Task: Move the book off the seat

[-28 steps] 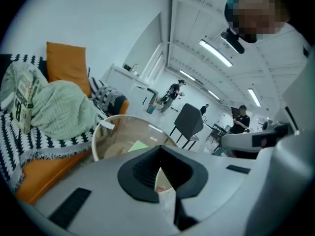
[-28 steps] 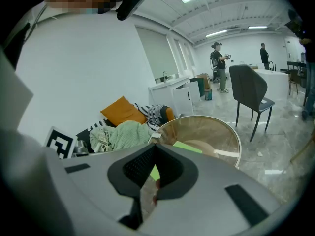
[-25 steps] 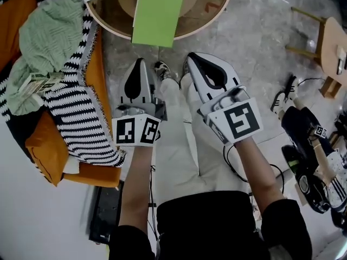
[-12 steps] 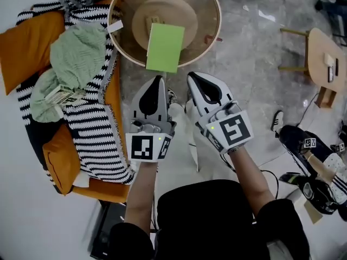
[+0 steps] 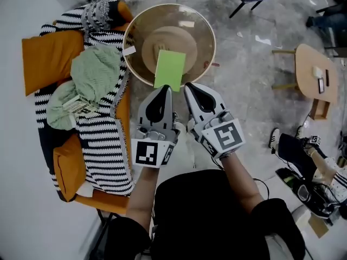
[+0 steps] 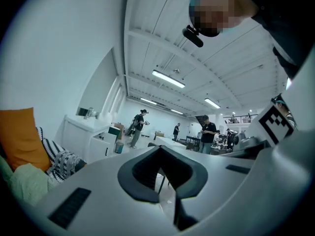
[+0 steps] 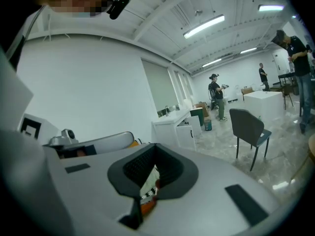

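Book: the flat bright-green rectangular book [image 5: 169, 69] lies on the round glass-topped table with a wooden rim [image 5: 200, 58], on the side nearest the person. Its near short edge reaches the rim, and it is off the seat.
Seat: an orange upholstered armchair [image 5: 40, 58] stands just left of the table. A black-and-white striped throw [image 5: 100, 145] and a pale green knitted blanket [image 5: 95, 69] are draped over it, and a small printed card [image 5: 81, 107] rests on the blanket.
Left gripper: the white-and-black left gripper [image 5: 164, 89] has its jaws clenched together with nothing between them. In the head view its tip sits at the book's near left corner.
Right gripper: the matching right gripper [image 5: 190, 87] is also closed and empty. It sits just beside the left one, its tip at the book's near right corner.
Contact: whether either tip touches the book cannot be told.
Floor: grey marbled stone [image 5: 255, 53], with a small wooden side table [image 5: 309, 64] well to the right.
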Available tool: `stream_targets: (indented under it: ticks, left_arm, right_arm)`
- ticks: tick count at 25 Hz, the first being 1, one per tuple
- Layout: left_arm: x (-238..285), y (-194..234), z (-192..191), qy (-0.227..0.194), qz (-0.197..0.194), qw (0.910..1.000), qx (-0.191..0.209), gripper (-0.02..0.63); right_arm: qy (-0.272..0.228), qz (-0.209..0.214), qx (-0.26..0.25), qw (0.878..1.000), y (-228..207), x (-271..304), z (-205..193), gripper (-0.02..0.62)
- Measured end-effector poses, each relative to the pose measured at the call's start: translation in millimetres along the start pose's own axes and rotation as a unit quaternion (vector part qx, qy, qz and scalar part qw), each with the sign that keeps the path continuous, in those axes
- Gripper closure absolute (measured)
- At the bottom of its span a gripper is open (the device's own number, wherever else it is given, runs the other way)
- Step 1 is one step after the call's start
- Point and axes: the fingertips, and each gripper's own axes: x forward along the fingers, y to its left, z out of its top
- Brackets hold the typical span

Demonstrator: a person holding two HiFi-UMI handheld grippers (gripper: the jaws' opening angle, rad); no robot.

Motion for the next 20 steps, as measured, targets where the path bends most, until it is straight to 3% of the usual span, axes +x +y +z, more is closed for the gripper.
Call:
stream_targets:
  ticks: [7, 13, 20]
  left_arm:
    - [-25.9, -5.7, 79.6, -0.055, -0.005, 0.9974, 0.046, 0.597]
    - [-45.7, -7.8, 120.5, -0.069, -0.004, 0.9958, 0.061, 0.597]
    - [-66.9, -15.5, 178.2, -0.117, -0.001, 0.9871, 0.109, 0.596]
  right_arm:
    - [-0.060, 0.029, -0.038, 0.997, 40.5, -8.8, 76.0, 0.581]
    - [-0.089, 0.039, -0.070, 0.993, 70.3, -24.1, 113.8, 0.581]
    - [-0.142, 0.051, -0.089, 0.985, 101.9, -39.1, 167.1, 0.581]
